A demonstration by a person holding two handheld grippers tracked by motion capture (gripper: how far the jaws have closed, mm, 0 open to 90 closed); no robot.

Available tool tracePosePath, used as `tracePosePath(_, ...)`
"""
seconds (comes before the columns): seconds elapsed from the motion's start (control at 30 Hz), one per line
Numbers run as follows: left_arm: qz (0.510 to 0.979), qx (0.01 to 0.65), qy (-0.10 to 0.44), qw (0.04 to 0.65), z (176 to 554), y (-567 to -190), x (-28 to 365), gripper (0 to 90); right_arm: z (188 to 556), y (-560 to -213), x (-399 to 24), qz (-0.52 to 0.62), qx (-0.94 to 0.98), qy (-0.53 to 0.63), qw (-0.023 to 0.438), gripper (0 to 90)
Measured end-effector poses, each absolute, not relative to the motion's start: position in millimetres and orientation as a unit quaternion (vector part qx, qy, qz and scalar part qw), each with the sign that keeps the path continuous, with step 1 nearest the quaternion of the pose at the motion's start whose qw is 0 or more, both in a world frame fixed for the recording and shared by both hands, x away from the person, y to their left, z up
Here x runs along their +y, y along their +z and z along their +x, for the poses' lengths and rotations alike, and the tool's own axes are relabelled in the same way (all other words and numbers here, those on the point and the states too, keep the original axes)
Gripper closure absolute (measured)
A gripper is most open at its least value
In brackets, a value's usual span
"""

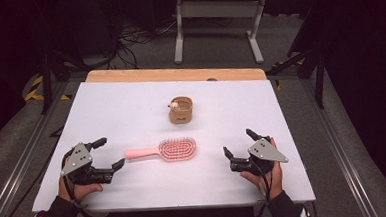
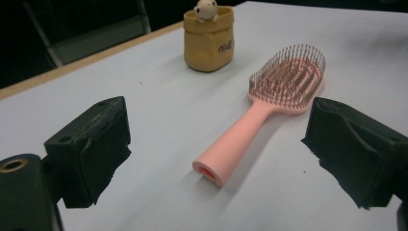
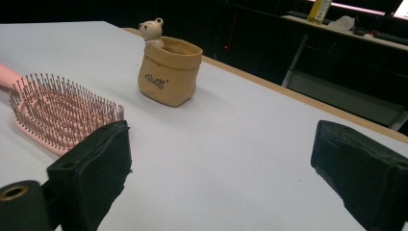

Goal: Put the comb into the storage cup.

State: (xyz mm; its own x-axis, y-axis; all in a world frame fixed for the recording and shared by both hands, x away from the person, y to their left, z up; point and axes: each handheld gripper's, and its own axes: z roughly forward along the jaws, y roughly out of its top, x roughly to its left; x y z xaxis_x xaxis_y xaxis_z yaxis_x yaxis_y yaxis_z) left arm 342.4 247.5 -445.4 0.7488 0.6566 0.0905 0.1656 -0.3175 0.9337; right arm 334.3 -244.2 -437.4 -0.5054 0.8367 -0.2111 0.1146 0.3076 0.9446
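On white table (image 1: 131, 106), pink hairbrush (image 1: 164, 150), bristles up, oval head, round handle.

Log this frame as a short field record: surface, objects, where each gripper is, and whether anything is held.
surface: white tabletop
object 1: pink hairbrush, lying flat, bristles up, handle towards the left gripper
object 2: tan pouch with a small bear figure at its rim, upright, beyond the hairbrush and apart from it
left gripper: open, resting by the handle end, nothing between the fingers
right gripper: open, to the brush head's side, apart from it
held: nothing
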Motion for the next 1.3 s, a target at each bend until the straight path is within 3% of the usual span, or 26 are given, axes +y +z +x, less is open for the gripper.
tracePosePath(0.43, 0.847, 0.234, 0.182, 0.442, 365.8, -428.9, 225.4, 13.1, 340.4, -440.3, -248.3, 0.345, 0.724, 0.477, 0.359, 7.9)
tracePosePath(0.6, 0.893, 0.214, 0.141, 0.37, 378.8, -422.9, 206.9, 16.9, 341.0, -441.5, -247.3, 0.345, 0.729, 0.474, 0.354, 7.9)
tracePosePath(0.8, 0.931, 0.19, 0.13, 0.284, 398.5, -421.9, 179.9, 21.6, 342.3, -443.1, -246.8, 0.346, 0.734, 0.468, 0.35, 8.0)
tracePosePath(1.3, 0.967, 0.147, 0.077, 0.194, 439.5, -426.9, 130.0, 20.2, 345.1, -445.7, -249.2, 0.349, 0.738, 0.465, 0.342, 7.9)
